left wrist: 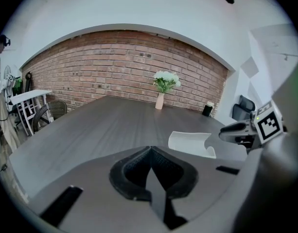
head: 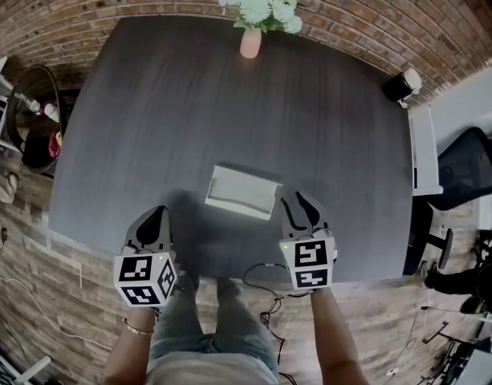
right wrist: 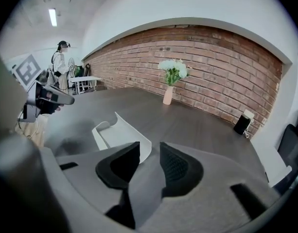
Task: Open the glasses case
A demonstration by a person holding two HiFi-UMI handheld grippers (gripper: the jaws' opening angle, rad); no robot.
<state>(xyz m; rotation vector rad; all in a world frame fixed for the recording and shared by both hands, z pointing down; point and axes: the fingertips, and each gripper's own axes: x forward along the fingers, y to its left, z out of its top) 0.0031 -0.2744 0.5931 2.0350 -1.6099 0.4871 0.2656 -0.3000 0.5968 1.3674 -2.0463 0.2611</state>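
Left gripper [head: 156, 217]: jaws pressed together, nothing held. Right gripper [head: 304, 204]: jaws a little apart, empty. White glasses case [head: 242, 191] lies on the dark table [head: 189, 103] near its front edge, between the two grippers, just beside the right one's tips, not touched by either.

Glasses case [head: 242, 190] on table [head: 149, 95], front edge, btwn L claw [head: 158, 212] & R claw [head: 298, 200]; vase [head: 250, 42] far edge

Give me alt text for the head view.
A white glasses case lies on a dark table, just ahead of the shut left gripper and the open right gripper. A vase of white flowers stands at the far edge.
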